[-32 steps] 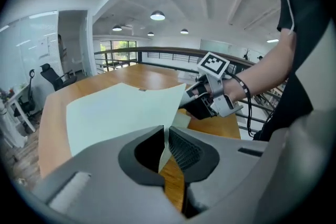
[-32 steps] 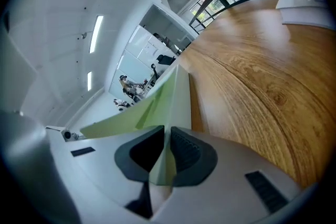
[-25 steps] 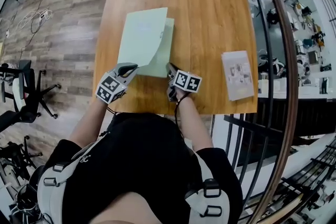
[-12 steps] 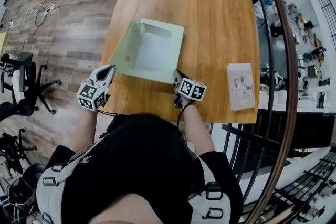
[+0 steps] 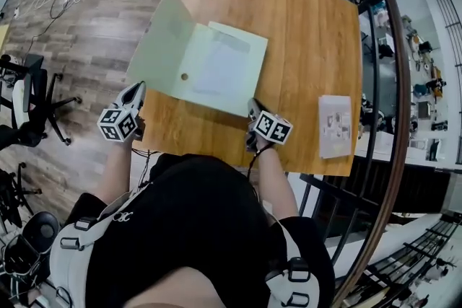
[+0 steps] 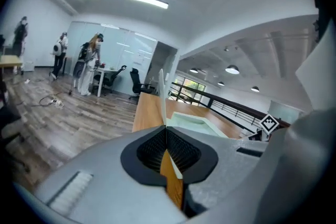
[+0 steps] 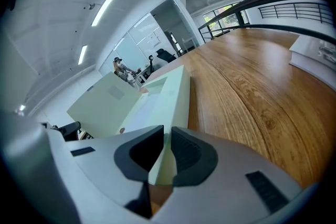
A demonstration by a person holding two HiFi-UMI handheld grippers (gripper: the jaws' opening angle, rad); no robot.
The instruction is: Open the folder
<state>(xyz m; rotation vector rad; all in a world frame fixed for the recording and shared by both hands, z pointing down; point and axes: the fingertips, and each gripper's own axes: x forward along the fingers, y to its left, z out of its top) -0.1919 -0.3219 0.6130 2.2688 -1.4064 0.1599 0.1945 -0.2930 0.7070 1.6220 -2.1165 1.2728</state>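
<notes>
Pale green folder is laid open near the table's left edge, back panel flat on the wood, a white sheet seen inside it. Front cover is swung out left past the table's left edge and is held up at a slant, not flat. Left gripper is clamped fully together on the cover's near corner; in the left gripper view the cover is seen edge-on, pinched between the pads. Right gripper is closed on the back panel's near right corner, close to the table's near edge, pinning it down. A printed leaflet is left untouched by the near right corner. Opening is judged nearly done; only the laying flat is left. Risks: the cover is unsupported beyond the edge, so it could droop or flop back if let go; a harder pull leftward could strain the spine crease or drag the whole folder off the edge if the thin right-hand pinch slips; the loose sheet could be slid out.
</notes>
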